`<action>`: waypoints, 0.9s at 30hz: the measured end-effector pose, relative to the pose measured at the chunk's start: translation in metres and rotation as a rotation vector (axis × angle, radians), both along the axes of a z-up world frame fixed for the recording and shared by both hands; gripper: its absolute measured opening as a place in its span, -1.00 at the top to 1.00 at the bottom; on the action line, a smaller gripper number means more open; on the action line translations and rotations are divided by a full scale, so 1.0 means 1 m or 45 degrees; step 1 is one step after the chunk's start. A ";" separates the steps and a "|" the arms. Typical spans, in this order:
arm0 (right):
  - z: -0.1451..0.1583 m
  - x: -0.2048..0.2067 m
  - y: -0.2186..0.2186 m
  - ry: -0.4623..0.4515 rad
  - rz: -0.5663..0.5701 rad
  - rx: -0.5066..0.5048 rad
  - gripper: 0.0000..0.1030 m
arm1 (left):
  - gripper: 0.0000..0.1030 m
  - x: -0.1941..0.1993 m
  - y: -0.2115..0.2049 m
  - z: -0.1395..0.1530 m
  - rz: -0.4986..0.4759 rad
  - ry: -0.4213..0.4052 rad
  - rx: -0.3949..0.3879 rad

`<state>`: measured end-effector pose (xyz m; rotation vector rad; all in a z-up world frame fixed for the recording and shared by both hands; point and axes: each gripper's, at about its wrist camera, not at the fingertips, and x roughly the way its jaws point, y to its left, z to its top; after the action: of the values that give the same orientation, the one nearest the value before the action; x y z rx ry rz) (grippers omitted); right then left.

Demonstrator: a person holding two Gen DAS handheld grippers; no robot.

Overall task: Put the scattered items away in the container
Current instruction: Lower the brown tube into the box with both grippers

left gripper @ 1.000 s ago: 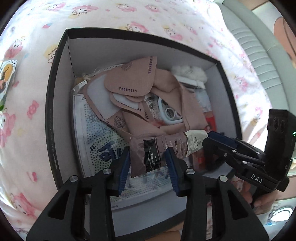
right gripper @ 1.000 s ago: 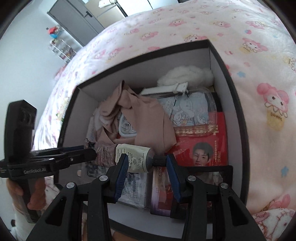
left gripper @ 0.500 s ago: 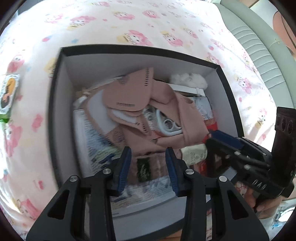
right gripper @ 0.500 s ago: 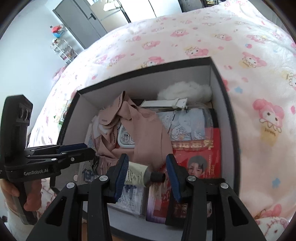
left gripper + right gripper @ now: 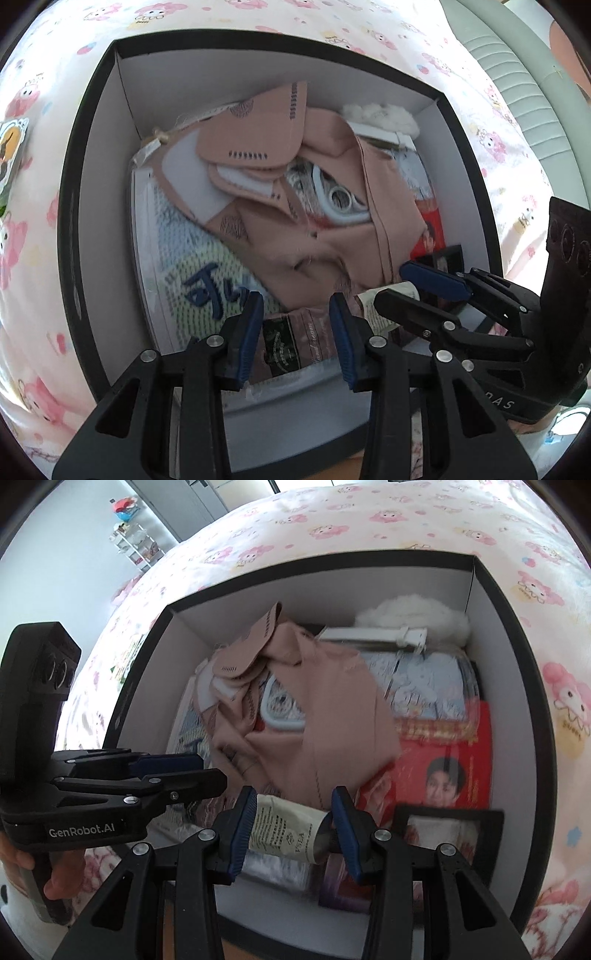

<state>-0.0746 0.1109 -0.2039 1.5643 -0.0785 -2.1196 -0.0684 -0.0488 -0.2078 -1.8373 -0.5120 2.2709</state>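
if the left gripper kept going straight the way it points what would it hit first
The left gripper already holds a tube between its fingers; straight on, that would probably meet the plastic-wrapped knit in the box, though depth is unclear.

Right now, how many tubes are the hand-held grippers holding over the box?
2: a pink tube in the left hand-held gripper, a cream tube in the right hand-held gripper. Others may lie hidden under the pink cloth.

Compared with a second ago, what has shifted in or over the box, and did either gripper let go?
The tube sits lower over the box. Left gripper is shut on its crimped end, right gripper on its capped end; neither let go. The pink garment and other contents stayed put.
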 end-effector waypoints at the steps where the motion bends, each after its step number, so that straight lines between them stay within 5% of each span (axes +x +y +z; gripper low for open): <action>1: -0.001 0.003 0.000 -0.004 0.008 0.006 0.24 | 0.28 0.002 0.000 0.001 -0.003 0.002 0.005; 6: -0.001 0.013 0.002 -0.023 0.013 0.012 0.24 | 0.28 0.014 -0.003 0.006 0.022 0.013 0.048; 9: 0.005 0.014 0.003 0.011 -0.012 0.035 0.24 | 0.28 0.017 -0.005 0.020 0.043 0.100 -0.058; 20: 0.003 0.011 0.000 0.008 -0.034 0.061 0.24 | 0.29 0.012 -0.008 0.005 -0.029 -0.015 0.050; 27: 0.024 0.015 0.002 0.044 -0.065 0.046 0.24 | 0.27 0.032 -0.018 0.033 0.015 0.071 0.108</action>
<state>-0.0594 0.1129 -0.1796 1.5614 -0.0692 -2.1986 -0.0366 -0.0669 -0.1751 -1.7309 -0.6015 2.2640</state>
